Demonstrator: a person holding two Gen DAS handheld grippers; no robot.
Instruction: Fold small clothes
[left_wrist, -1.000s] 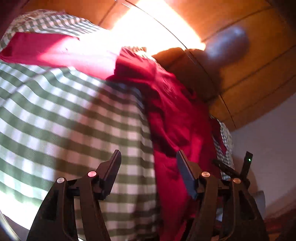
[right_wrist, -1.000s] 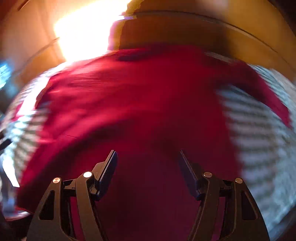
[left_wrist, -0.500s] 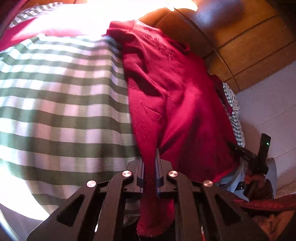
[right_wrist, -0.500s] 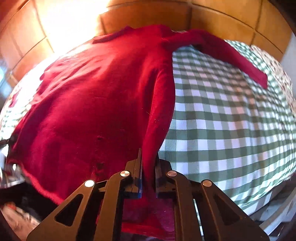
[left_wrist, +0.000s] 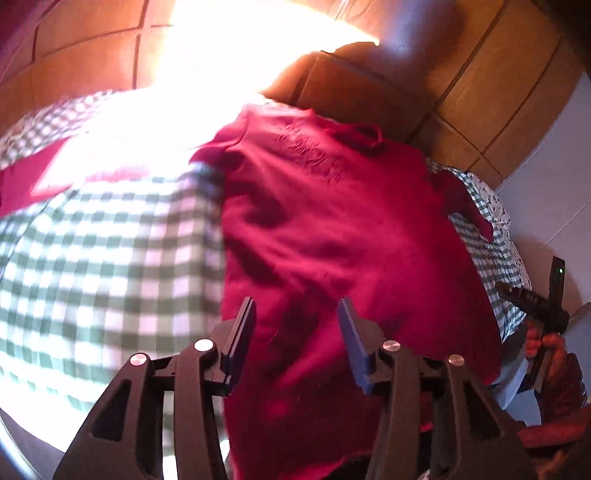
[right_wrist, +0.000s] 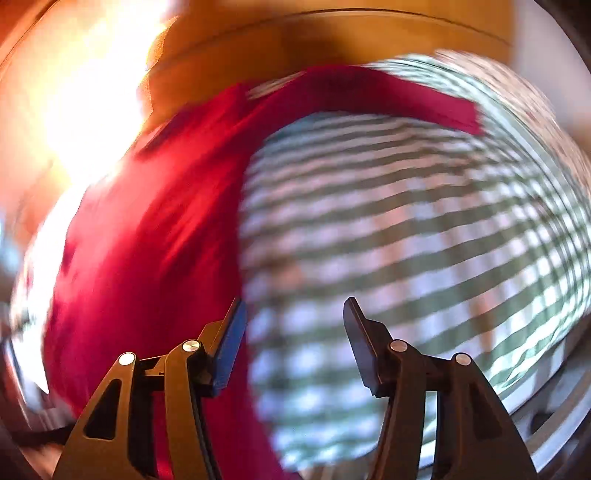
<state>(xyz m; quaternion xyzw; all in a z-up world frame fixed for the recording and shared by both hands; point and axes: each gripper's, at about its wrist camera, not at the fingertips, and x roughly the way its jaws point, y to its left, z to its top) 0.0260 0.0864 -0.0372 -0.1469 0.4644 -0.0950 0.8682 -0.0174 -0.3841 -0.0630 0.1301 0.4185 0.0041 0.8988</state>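
As both tongs gape, red garment (left_wrist: 332, 229) lies beneath — unheld

Red garment (left_wrist: 332, 229) looking like soft matt knit cloth, slightly fuzzy, stitched motif near collar. Checked cover (left_wrist: 110, 258) appearing as thin woven cloth, matt. Wall panels (left_wrist: 498, 92) showing glossy wood. Left gripper (left_wrist: 297, 332) looking like matt black plastic, shiny metal pins.

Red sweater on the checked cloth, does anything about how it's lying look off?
The red sweater lies rumpled, its body creased with shadowed folds rather than smoothed flat. One sleeve trails out sideways across the green checked cloth. Both the left gripper and right gripper stand open, holding nothing.
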